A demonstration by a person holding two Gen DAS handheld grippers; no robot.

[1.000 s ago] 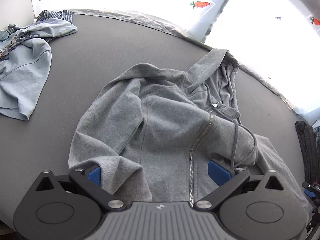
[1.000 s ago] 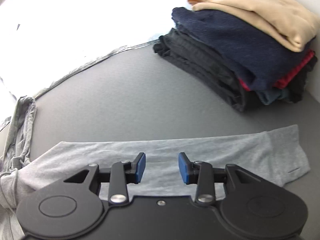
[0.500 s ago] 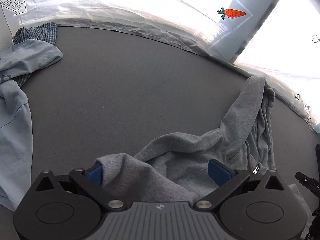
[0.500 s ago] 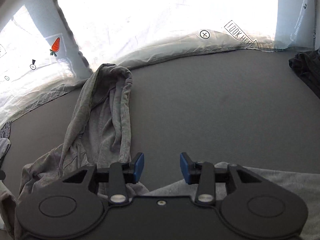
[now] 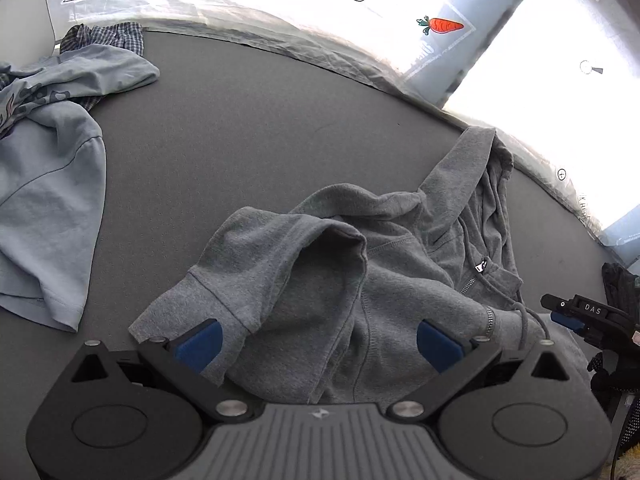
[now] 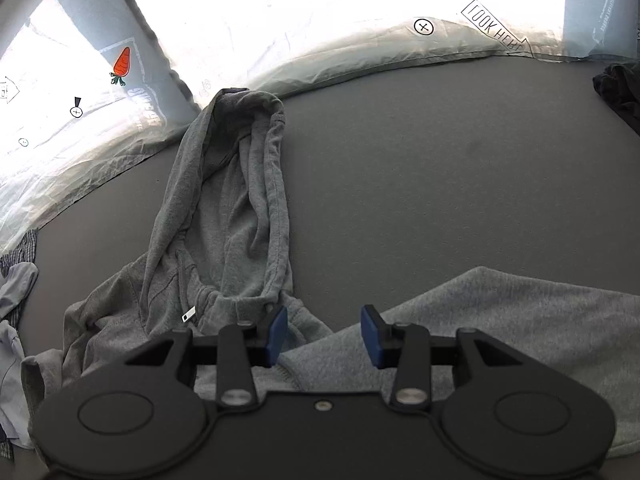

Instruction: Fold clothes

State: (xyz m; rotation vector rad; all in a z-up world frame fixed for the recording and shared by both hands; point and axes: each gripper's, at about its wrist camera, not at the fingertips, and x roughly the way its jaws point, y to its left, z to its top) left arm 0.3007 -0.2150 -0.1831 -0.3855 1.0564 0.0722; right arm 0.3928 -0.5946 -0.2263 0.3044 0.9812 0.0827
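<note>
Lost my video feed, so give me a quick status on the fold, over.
Both grippers open: left gripper, right gripper, nothing clamped. Grey hoodie rumpled on the mat, one sleeve across the body, hood stretched out. Nothing blocking.

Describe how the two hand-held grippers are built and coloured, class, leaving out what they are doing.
The left gripper has a ribbed grey centre, black linkage arms with silver rivets and blue pads on its fingers. The right gripper is all black with round side discs, silver screws and blue-padded fingers. No sleeves show.

Grey hoodie (image 5: 320, 264) on dark grey counter (image 5: 260, 120). Pale blue shirt (image 5: 44, 184); blue-white checked garment (image 5: 108, 36). Orange carrot sticker (image 5: 444, 25).
</note>
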